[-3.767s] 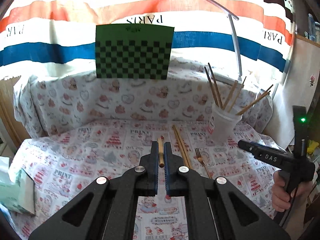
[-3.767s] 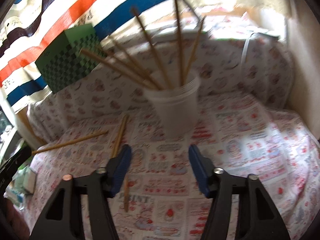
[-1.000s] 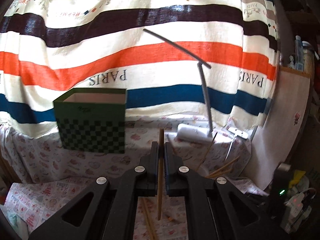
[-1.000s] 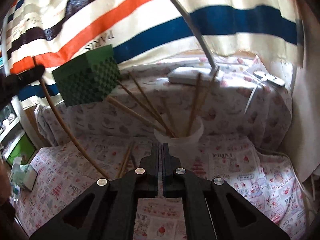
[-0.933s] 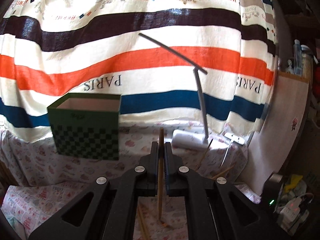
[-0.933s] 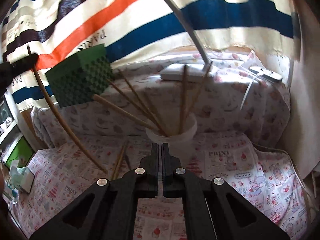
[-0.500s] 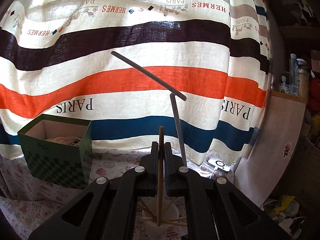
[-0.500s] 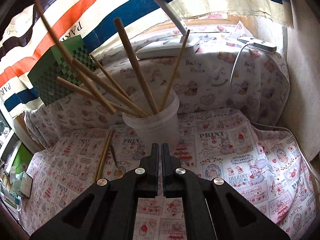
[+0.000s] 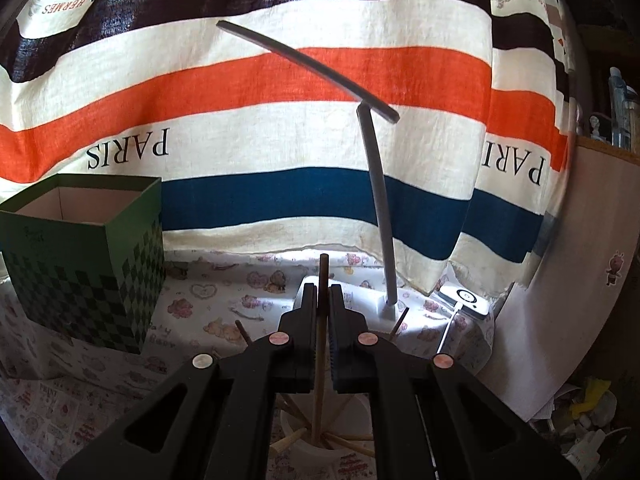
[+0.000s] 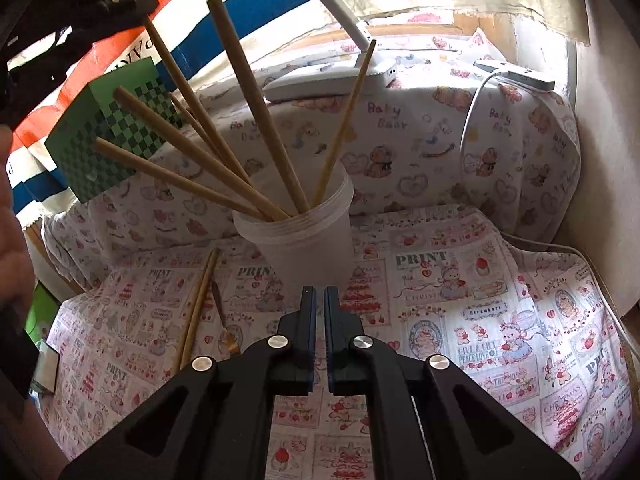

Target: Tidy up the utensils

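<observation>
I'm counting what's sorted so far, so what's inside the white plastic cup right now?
The white plastic cup holds several wooden chopsticks fanned out, plus one the left gripper is lowering in. Its frosted wall hides their lower ends and anything at the bottom.

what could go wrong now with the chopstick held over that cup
The left gripper holds one chopstick upright with its tip inside the plastic cup. The cup is light and already crowded with sticks leaning left, so pushing down or sideways could tip it. The tip may also jam against the crossed chopsticks and fail to seat. Released too high, it might bounce out onto the printed cloth.
</observation>
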A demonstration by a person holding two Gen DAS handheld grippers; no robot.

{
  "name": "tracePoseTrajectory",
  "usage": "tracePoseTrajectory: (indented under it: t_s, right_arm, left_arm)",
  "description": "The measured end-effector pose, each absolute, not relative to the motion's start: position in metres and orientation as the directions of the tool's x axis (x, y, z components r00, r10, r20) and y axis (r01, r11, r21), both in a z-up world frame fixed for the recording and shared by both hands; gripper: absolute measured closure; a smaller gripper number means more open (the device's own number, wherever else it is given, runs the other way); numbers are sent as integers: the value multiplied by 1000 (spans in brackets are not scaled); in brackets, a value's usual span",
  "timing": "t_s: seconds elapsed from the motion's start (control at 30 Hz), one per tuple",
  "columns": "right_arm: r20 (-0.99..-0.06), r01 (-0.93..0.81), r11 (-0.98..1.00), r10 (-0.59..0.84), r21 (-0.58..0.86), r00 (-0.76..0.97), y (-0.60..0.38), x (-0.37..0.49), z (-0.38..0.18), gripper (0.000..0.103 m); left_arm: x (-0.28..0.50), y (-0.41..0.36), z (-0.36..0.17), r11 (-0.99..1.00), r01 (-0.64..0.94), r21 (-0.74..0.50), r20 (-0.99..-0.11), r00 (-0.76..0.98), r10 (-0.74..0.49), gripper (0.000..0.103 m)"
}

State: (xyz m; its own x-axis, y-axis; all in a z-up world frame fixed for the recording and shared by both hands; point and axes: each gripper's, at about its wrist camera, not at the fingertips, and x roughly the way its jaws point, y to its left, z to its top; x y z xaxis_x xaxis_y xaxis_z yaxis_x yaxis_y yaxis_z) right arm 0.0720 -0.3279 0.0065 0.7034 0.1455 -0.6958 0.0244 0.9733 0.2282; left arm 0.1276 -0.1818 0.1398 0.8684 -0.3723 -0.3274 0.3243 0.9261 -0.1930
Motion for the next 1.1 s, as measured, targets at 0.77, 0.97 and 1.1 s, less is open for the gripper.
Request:
tracePoseTrajectory:
  t_s: [0.77, 0.97, 1.1]
  right_arm:
    - [-728, -61, 887, 414, 459, 546, -308, 85, -30, 83]
    - [-747, -13, 835, 499, 550, 440, -294, 89, -59, 83]
    - [-756, 24, 836, 484, 549, 440, -290, 89, -67, 83]
  left_arm:
    - [59, -111, 138, 988, 155, -26, -227, 961, -156, 11]
    - [33, -69, 113, 994, 95, -52, -249, 963, -105, 5]
    - [31, -50, 93, 998, 51, -41, -292, 955, -61, 5]
